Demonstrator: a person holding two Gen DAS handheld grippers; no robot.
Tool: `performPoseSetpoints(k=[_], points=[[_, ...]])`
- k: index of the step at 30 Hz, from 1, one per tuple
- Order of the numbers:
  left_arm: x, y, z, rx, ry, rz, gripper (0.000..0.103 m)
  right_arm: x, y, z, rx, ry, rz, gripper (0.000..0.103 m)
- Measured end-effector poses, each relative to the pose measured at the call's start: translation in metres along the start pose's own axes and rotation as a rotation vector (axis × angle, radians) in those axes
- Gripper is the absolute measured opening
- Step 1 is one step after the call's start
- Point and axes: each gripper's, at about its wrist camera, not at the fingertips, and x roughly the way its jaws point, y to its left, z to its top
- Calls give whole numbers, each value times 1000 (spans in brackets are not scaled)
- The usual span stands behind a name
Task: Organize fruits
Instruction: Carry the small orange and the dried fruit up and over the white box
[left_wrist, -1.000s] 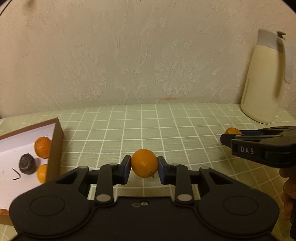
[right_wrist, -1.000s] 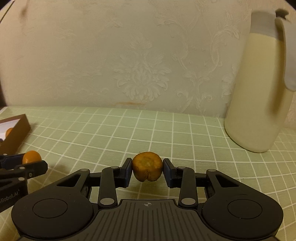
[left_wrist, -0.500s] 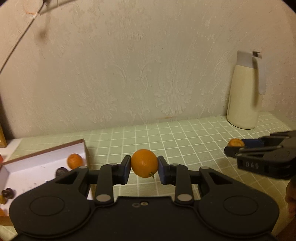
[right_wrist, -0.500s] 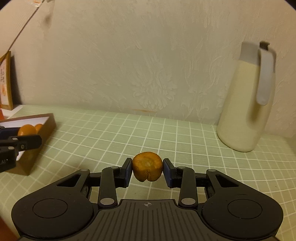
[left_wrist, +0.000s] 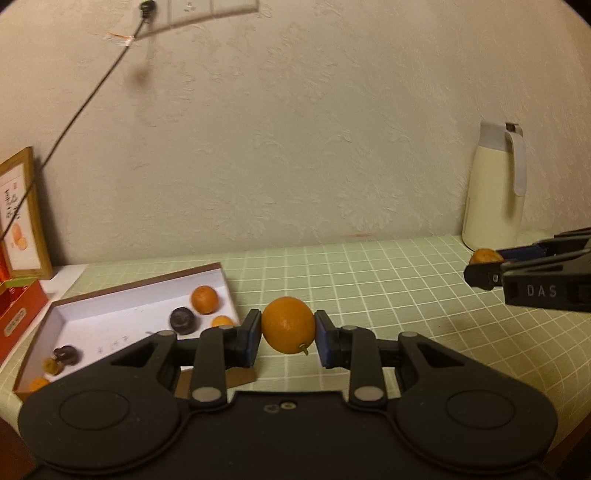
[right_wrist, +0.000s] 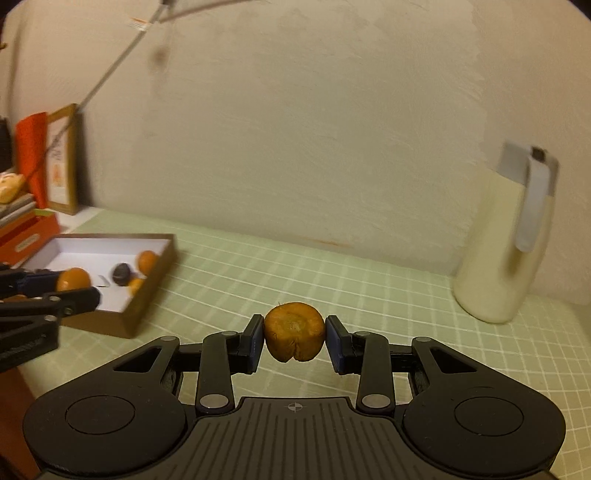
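Note:
My left gripper (left_wrist: 288, 338) is shut on a smooth orange kumquat (left_wrist: 289, 325) with a small green stem, held above the green checked tablecloth (left_wrist: 369, 280). My right gripper (right_wrist: 294, 341) is shut on a duller, wrinkled orange fruit (right_wrist: 294, 331). A brown box with a white inside (left_wrist: 110, 310) lies to the left and holds several small orange fruits (left_wrist: 204, 300) and dark brown ones (left_wrist: 182, 320). The right gripper shows at the right edge of the left wrist view (left_wrist: 484, 264); the left one shows at the left edge of the right wrist view (right_wrist: 74, 284).
A cream jug with a grey handle (left_wrist: 495, 195) stands at the back right against the wall. A red box (left_wrist: 18, 314) and a framed card (left_wrist: 22, 218) sit at the far left. A dark cord (left_wrist: 81, 110) hangs from a wall socket.
Both grippers have risen and drawn back from the wall, each still holding its fruit. The box, the left-hand clutter and the wall socket have come into view; the jug looks smaller.

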Motion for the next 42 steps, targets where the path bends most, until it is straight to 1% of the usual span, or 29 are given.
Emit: performPoseSetpoints(k=[7,17,24,30,39,42], points=[[-25,22,1,-38,-21,47,21,-16,42,12,-56,-39,105,36],[-40,57,2,-80,-38,112,21,-10,97,24,-118,-66,224,36],[-46,85,-1,-118,-39,163,21,-1,128,30,-152,-78,273,36],[-46,107,-2,-147,-43,226,21,11,155,39,-180,-95,317,36],[-42,140,0,-161,-56,320,21,32,186,55,-200,-127,365,36],[-36,151,1,-183,-52,337,21,37,194,59,-204,-134,375,36]])
